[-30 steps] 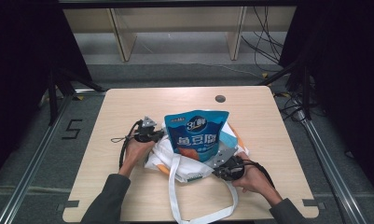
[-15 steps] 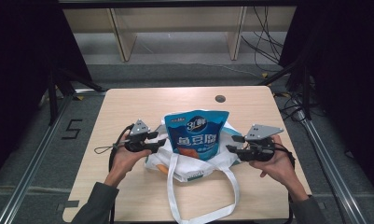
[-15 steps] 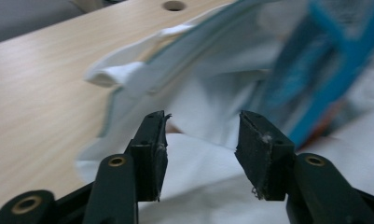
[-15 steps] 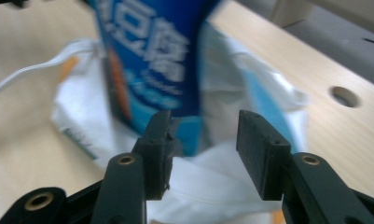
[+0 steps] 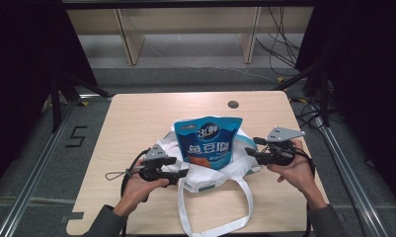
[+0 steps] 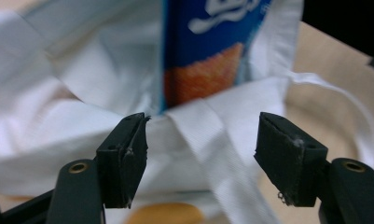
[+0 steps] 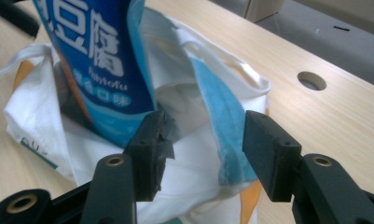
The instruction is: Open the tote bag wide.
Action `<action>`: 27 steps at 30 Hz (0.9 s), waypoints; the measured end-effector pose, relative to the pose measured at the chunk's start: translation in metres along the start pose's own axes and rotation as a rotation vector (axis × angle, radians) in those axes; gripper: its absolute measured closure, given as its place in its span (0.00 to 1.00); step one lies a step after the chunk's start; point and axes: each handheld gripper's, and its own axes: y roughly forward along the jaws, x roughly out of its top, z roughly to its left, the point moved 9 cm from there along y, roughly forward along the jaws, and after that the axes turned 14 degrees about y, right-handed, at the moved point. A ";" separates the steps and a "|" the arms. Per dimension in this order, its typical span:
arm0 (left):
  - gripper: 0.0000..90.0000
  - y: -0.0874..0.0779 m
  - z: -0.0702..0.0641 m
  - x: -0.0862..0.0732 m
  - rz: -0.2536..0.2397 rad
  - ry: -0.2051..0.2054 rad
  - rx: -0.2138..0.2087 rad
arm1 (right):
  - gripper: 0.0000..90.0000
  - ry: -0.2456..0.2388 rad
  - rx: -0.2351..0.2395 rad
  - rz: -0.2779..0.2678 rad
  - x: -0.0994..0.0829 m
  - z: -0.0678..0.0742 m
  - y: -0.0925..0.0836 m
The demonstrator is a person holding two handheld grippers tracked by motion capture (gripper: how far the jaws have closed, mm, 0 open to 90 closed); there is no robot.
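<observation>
Flanking white bag [image 5: 205, 173], both grippers' jaws just opened, empty; table [image 5: 136, 118] edges distant.

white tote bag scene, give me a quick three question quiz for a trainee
1. True or false: the blue snack pouch lies flat on the table, outside the white tote bag.
2. Multiple choice: how does the left gripper stand? A) shut on the pouch B) open, with bag cloth in front of its jaws C) shut on a bag strap
3. Short answer: what is cut into the tabletop behind the bag?

Key
1. False: the pouch stands upright inside the bag.
2. B. Its jaws have just been opening and the pads press on nothing.
3. A round hole.
</observation>
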 end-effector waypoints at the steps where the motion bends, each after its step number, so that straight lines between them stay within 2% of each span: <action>1: 0.39 0.003 -0.003 -0.003 0.008 0.001 0.014 | 0.56 0.001 -0.019 -0.014 0.002 -0.002 0.000; 2: 0.43 0.006 -0.004 -0.007 0.029 0.021 0.033 | 0.55 0.013 -0.017 -0.012 0.002 -0.002 0.001; 3: 0.49 0.008 -0.006 -0.011 0.049 0.049 0.019 | 0.55 -0.006 -0.029 -0.024 0.006 -0.005 0.003; 4: 0.56 0.012 -0.008 -0.013 0.035 0.031 0.018 | 0.55 -0.007 -0.041 -0.034 0.009 -0.008 0.005; 5: 0.64 0.012 -0.008 -0.013 0.035 0.031 0.018 | 0.55 -0.003 -0.052 -0.044 0.013 -0.009 0.009; 6: 0.69 0.015 -0.011 -0.017 0.039 0.043 0.024 | 0.59 0.004 -0.056 -0.049 0.016 -0.009 0.014; 7: 0.76 0.014 -0.011 -0.021 0.046 0.077 0.027 | 0.61 -0.009 -0.057 -0.041 0.017 -0.009 0.017; 8: 0.80 0.015 -0.014 -0.023 0.037 0.071 0.028 | 0.66 -0.001 -0.059 -0.026 0.018 -0.008 0.021; 9: 0.82 0.015 -0.014 -0.023 0.037 0.071 0.028 | 0.69 -0.026 -0.053 -0.001 0.018 -0.008 0.027; 10: 0.86 0.010 -0.017 -0.030 0.059 0.126 0.026 | 0.73 -0.024 -0.035 0.008 0.018 -0.004 0.035; 11: 0.87 0.007 -0.018 -0.033 0.064 0.142 0.022 | 0.76 -0.031 -0.023 0.011 0.018 -0.003 0.040; 12: 0.88 0.005 -0.020 -0.035 0.054 0.137 0.023 | 0.82 -0.053 -0.027 0.029 0.017 -0.002 0.045; 13: 0.89 0.001 -0.019 -0.041 0.076 0.181 0.027 | 0.90 -0.083 -0.040 0.038 0.017 -0.003 0.050; 14: 0.90 -0.001 -0.020 -0.047 0.094 0.183 0.035 | 0.95 -0.080 -0.061 0.025 0.017 -0.007 0.053; 15: 0.91 -0.003 -0.022 -0.053 0.111 0.199 0.024 | 0.97 -0.046 -0.086 0.003 0.019 -0.013 0.056; 17: 0.91 -0.006 -0.026 -0.064 0.154 0.225 0.030 | 0.98 -0.005 -0.138 -0.013 0.021 -0.030 0.060; 19: 0.92 -0.008 -0.029 -0.072 0.200 0.268 0.026 | 0.98 0.027 -0.177 0.024 0.014 -0.049 0.066; 20: 0.92 -0.006 -0.033 -0.073 0.195 0.261 0.017 | 0.98 0.030 -0.196 0.033 0.008 -0.059 0.072; 22: 0.93 -0.003 -0.034 -0.079 0.227 0.291 0.024 | 0.98 0.050 -0.226 0.098 -0.010 -0.075 0.084; 23: 0.93 0.000 -0.034 -0.081 0.237 0.300 0.022 | 0.98 0.076 -0.231 0.113 -0.019 -0.079 0.092; 24: 0.93 0.002 -0.035 -0.082 0.234 0.289 0.008 | 0.98 0.096 -0.224 0.147 -0.029 -0.082 0.098; 25: 0.93 0.002 -0.035 -0.083 0.233 0.282 0.013 | 0.98 0.111 -0.212 0.155 -0.036 -0.085 0.105; 26: 0.93 0.002 -0.035 -0.082 0.233 0.284 0.010 | 0.98 0.129 -0.204 0.165 -0.040 -0.086 0.110; 27: 0.93 0.002 -0.035 -0.082 0.234 0.285 0.007 | 0.98 0.127 -0.204 0.176 -0.041 -0.086 0.112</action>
